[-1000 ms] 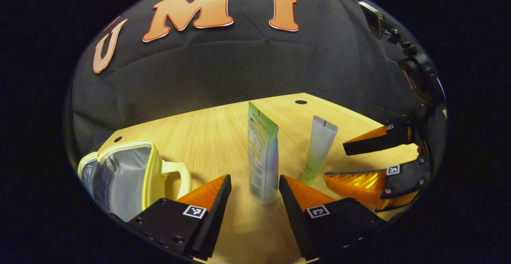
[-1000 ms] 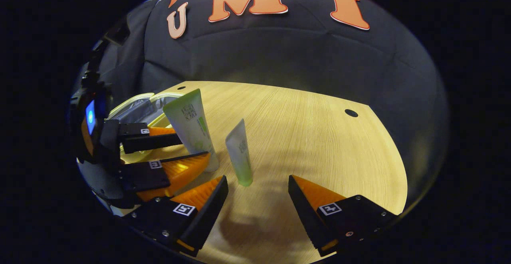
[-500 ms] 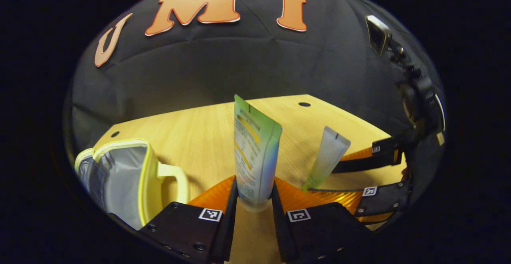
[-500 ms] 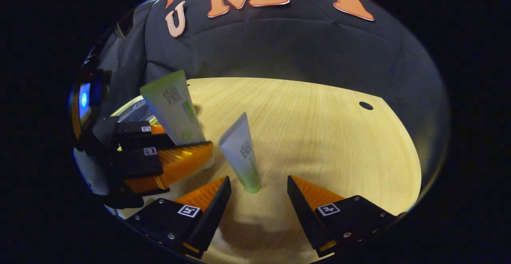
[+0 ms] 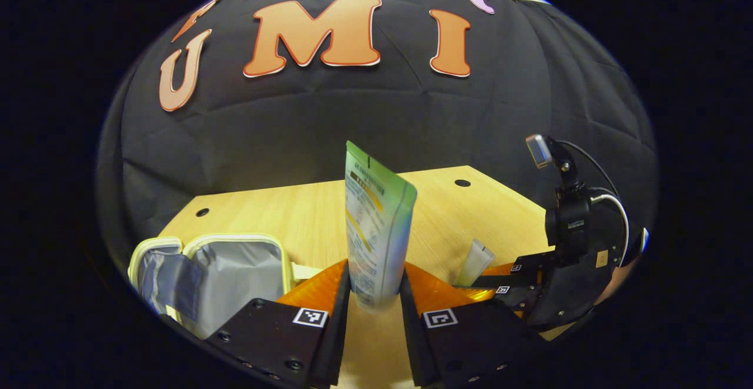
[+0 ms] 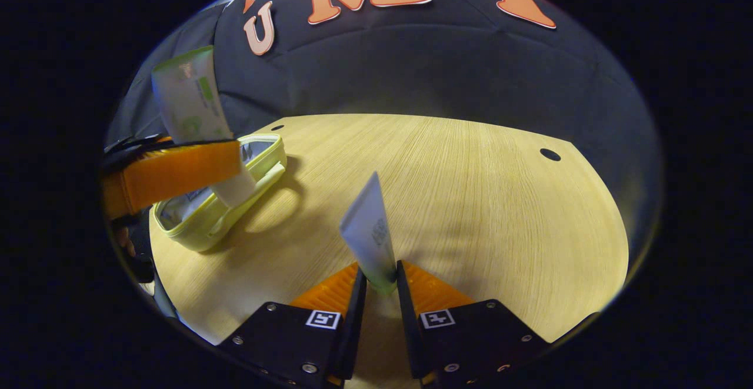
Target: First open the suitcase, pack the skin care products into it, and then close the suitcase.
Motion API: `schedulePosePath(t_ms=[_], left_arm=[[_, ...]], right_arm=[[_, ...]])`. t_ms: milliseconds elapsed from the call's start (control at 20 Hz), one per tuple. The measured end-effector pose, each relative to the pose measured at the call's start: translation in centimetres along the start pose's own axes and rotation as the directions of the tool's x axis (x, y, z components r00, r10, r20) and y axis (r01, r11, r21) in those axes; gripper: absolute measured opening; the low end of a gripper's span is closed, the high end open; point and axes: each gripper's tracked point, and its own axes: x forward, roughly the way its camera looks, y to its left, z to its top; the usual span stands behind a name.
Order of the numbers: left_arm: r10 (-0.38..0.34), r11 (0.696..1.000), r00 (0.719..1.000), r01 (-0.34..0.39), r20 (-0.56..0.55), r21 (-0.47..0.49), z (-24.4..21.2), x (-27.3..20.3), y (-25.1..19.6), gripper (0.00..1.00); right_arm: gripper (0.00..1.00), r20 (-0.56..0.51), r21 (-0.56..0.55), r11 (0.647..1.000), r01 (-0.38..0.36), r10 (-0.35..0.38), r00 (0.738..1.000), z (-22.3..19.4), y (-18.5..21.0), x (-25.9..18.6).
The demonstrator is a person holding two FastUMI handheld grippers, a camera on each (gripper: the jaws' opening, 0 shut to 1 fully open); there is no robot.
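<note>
Tubes clamped, one per gripper. Left gripper (image 5: 375,295) closed on the large tube (image 5: 376,224), both fingers pressing its lower end from either side; tube upright, crimped end up, rising straight between the fingers in the left gripper view. Seen from the right gripper view, same large tube (image 6: 191,106) held at the far left, above the open suitcase (image 6: 217,212), cap end down near the case's rim; whether touching the case, cannot tell. Right gripper (image 6: 381,286) closed on the small tube (image 6: 370,233), fingers pinching its lower end, cap end down at the wooden table (image 6: 470,189), crimped end up and tilted slightly leftward. Whether the cap rests on the table or is lifted just clear, cannot tell. In the left gripper view, small tube (image 5: 475,259) low at the right, caught in the right gripper (image 5: 491,280), well below the large tube's top. Suitcase (image 5: 235,271) pale yellow with grey lining, lid swung open, lying on the table (image 5: 282,212) at the lower left, just beside the left finger.
</note>
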Motion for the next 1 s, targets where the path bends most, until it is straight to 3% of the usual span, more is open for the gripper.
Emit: schedulePosePath(t_ms=[50, 100, 200, 250, 300, 400, 600, 750, 1000], left_arm=[[0.014, 1.000, 1.000, -0.014, 0.000, -0.006, 0.3, -0.7, 0.8, 0.45], [0.032, 0.999, 0.999, -0.032, -0.005, -0.016, 0.5, -1.4, 1.8, 0.46], [0.085, 0.996, 0.996, -0.085, -0.023, -0.028, 0.5, -2.9, 4.2, 0.45], [0.115, 0.993, 0.993, -0.116, -0.039, -0.029, 0.3, -3.7, 5.7, 0.46], [0.143, 0.989, 0.988, -0.146, -0.055, -0.040, 0.1, -4.6, 7.1, 0.45], [0.168, 0.981, 0.980, -0.177, -0.106, -0.079, -1.0, -5.8, 9.3, 0.44], [0.224, 0.968, 0.958, -0.239, -0.179, -0.072, -2.6, -7.7, 14.3, 0.45], [0.204, 0.962, 0.947, -0.240, -0.247, -0.128, -4.6, -8.1, 17.0, 0.45], [0.113, 0.979, 0.909, -0.171, -0.401, -0.112, -9.1, -8.0, 20.5, 0.45]], right_arm=[[0.29, -0.004, 0.006, 1.000, 0.001, -0.001, 1.000, 0.0, 0.0, 0.0], [0.34, -0.004, 0.013, 1.000, -0.005, 0.005, 1.000, 0.0, 0.2, -0.2], [0.34, 0.006, 0.016, 1.000, -0.019, 0.019, 1.000, 0.6, 0.7, -0.7], [0.29, 0.009, 0.010, 1.000, -0.026, 0.026, 1.000, 0.9, 1.1, -1.1], [0.34, 0.017, 0.008, 0.999, -0.040, 0.040, 0.999, 1.4, 1.7, -1.8], [0.34, 0.029, 0.005, 0.998, -0.067, 0.067, 0.997, 2.4, 2.8, -3.0], [0.34, 0.056, -0.040, 0.995, -0.094, 0.096, 0.994, 4.7, 4.8, -5.3], [0.34, 0.060, -0.088, 0.991, -0.101, 0.107, 0.992, 6.2, 6.5, -6.6], [0.34, 0.069, -0.091, 0.993, -0.075, 0.081, 0.994, 7.8, 10.9, -7.9]])
